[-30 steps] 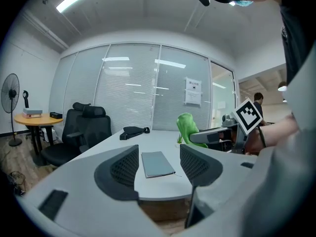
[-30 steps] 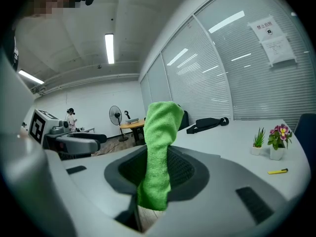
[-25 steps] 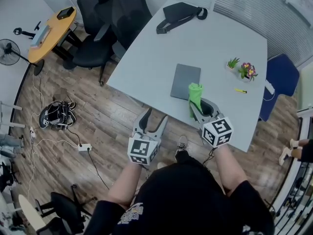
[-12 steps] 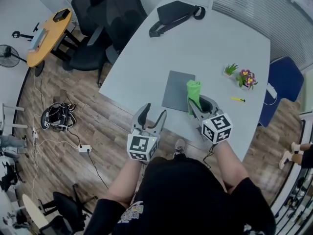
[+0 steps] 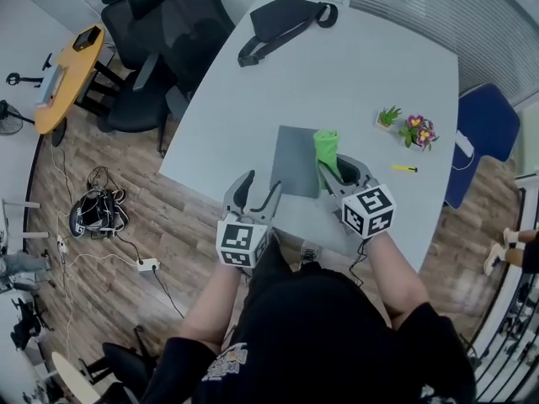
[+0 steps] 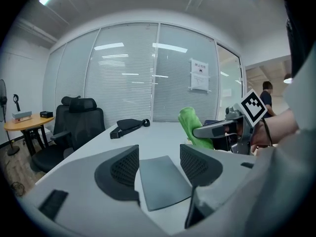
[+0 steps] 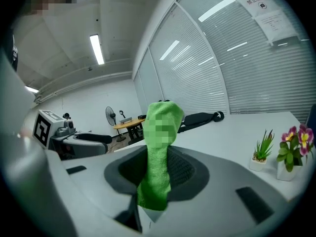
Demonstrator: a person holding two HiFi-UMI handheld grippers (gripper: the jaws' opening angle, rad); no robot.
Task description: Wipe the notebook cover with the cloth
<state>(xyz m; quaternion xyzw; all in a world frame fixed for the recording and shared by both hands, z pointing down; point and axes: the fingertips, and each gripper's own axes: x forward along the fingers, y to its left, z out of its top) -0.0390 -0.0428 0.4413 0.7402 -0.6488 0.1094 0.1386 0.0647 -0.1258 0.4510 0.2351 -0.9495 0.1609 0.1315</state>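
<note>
A grey notebook (image 5: pixel 297 160) lies flat near the front edge of the pale table (image 5: pixel 354 74); it shows again as the notebook (image 6: pixel 163 180) in the left gripper view, just beyond the open jaws. My left gripper (image 5: pixel 255 195) stands open and empty at the table's front edge, left of the notebook. My right gripper (image 5: pixel 328 168) is shut on a green cloth (image 5: pixel 326 150), which sticks up over the notebook's right edge. The cloth (image 7: pixel 158 154) fills the middle of the right gripper view, pinched between the jaws.
A black bag (image 5: pixel 278 19) lies at the table's far side. Two small potted plants (image 5: pixel 407 126) and a yellow pen (image 5: pixel 403 168) sit at the right. Black office chairs (image 5: pixel 156 49) stand left of the table, a blue chair (image 5: pixel 482 133) at the right.
Both grippers have come forward over the table's front edge. The right one has carried the cloth to the notebook's right edge; the left now sits nearer the notebook.
</note>
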